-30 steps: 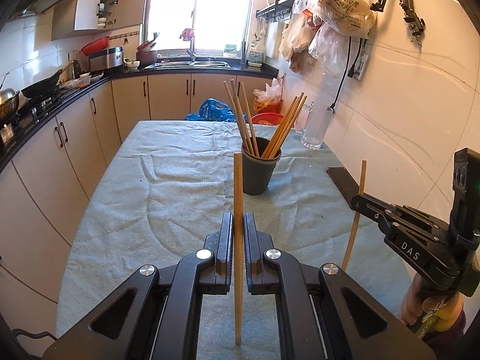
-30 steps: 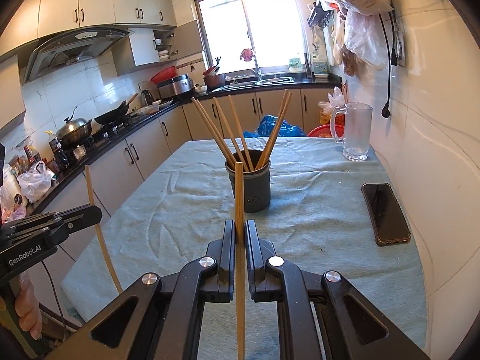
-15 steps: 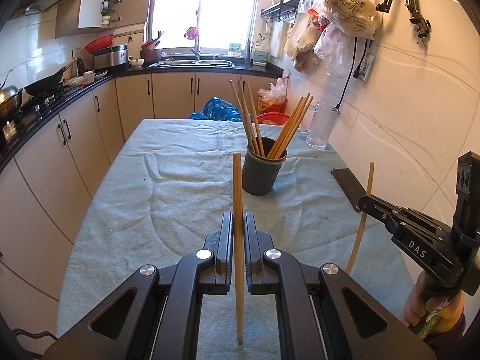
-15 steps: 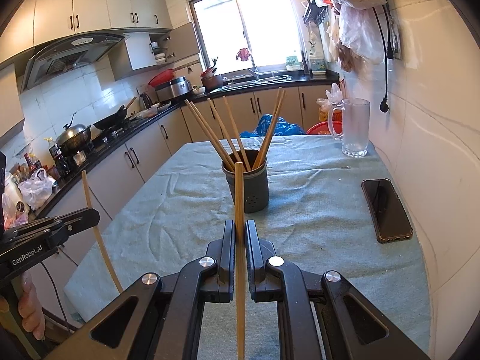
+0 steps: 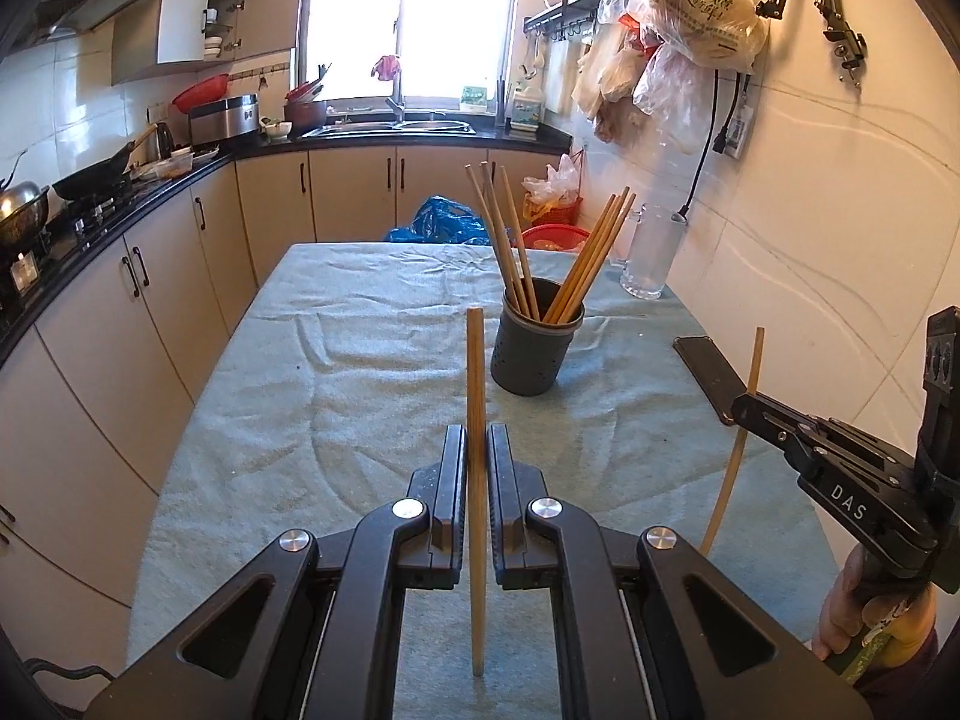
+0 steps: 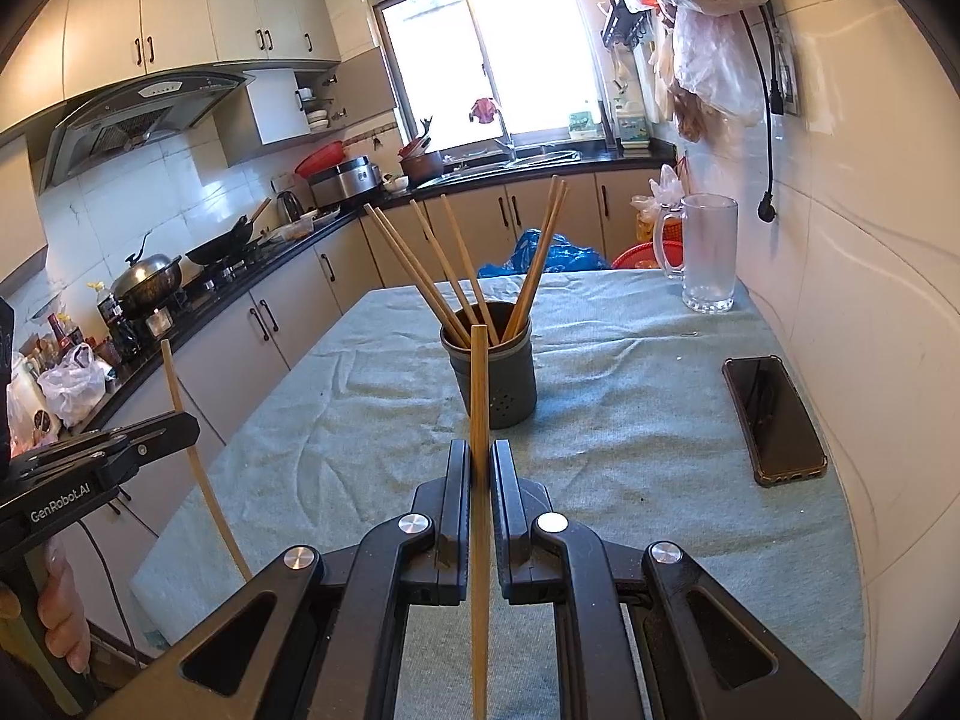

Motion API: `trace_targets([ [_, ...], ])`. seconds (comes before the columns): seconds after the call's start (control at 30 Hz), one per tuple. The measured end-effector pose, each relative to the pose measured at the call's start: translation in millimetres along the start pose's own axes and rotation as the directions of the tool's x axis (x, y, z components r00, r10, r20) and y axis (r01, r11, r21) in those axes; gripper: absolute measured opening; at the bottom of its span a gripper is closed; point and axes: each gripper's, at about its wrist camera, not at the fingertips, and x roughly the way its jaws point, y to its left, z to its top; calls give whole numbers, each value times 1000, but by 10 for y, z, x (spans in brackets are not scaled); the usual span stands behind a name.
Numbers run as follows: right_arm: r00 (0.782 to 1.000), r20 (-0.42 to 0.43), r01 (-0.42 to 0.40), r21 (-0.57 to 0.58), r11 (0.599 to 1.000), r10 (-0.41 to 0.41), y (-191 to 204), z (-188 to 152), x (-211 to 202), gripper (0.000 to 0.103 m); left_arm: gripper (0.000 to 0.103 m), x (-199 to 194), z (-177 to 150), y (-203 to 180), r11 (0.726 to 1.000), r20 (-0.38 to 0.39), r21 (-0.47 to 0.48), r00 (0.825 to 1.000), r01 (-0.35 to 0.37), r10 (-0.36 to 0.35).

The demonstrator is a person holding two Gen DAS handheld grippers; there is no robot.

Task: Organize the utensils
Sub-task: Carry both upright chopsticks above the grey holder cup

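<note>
Chopstick [image 5: 476, 480], plain light wood, stands upright, clamped in left hand-held gripper [image 5: 476, 450].

A wide stretch of bare green cloth [image 5: 360, 396] is seen between the near table edge and the dark holder [image 5: 536, 341], and no obstacle is found on it. The holder's mouth is partly taken up by chopsticks [image 6: 456, 276] that are fanned left and right, with a gap left between the two bunches. On the right, passage is narrowed by a phone [image 6: 773, 420] laid flat near the wall and by a glass mug [image 6: 708, 252] stood at the far corner. The left table edge is bordered by an aisle and cabinets [image 5: 150, 300].
</note>
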Motion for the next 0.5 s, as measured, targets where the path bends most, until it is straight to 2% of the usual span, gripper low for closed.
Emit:
trace_targets([
  [0.5, 1000, 9, 0, 3, 1000, 0, -9, 36, -31, 7, 6, 79, 59, -49, 998, -11, 48, 999, -37, 38],
])
